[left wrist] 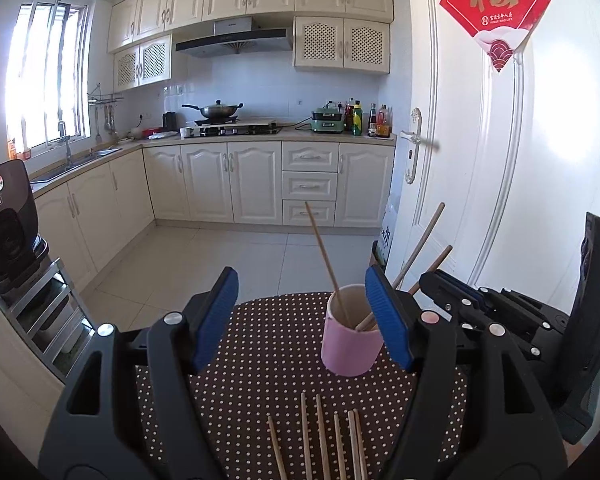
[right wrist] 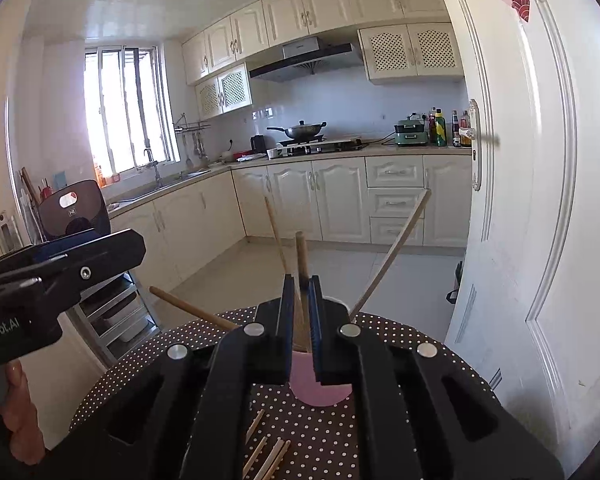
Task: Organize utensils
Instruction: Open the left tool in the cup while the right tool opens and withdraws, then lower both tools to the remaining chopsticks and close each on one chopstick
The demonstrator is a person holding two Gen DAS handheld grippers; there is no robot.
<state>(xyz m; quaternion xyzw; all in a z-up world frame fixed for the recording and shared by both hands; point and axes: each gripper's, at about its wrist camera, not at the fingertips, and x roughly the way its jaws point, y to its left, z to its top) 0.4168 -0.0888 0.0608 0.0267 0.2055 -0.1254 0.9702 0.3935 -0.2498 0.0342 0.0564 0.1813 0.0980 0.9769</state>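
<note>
A pink cup stands on the round table's brown dotted cloth with thin wooden chopsticks leaning out of it. My left gripper is open; the cup sits just inside its right finger, untouched by either pad. Several loose chopsticks lie on the cloth close to the camera. In the right wrist view my right gripper is shut on one chopstick, upright over the cup. Other sticks fan out around it. The left gripper reaches in from the left.
A white door with a handle stands open close on the right. A dark appliance sits on a metal rack at the left of the table. Tiled floor and cream cabinets lie beyond. A hand shows at lower left.
</note>
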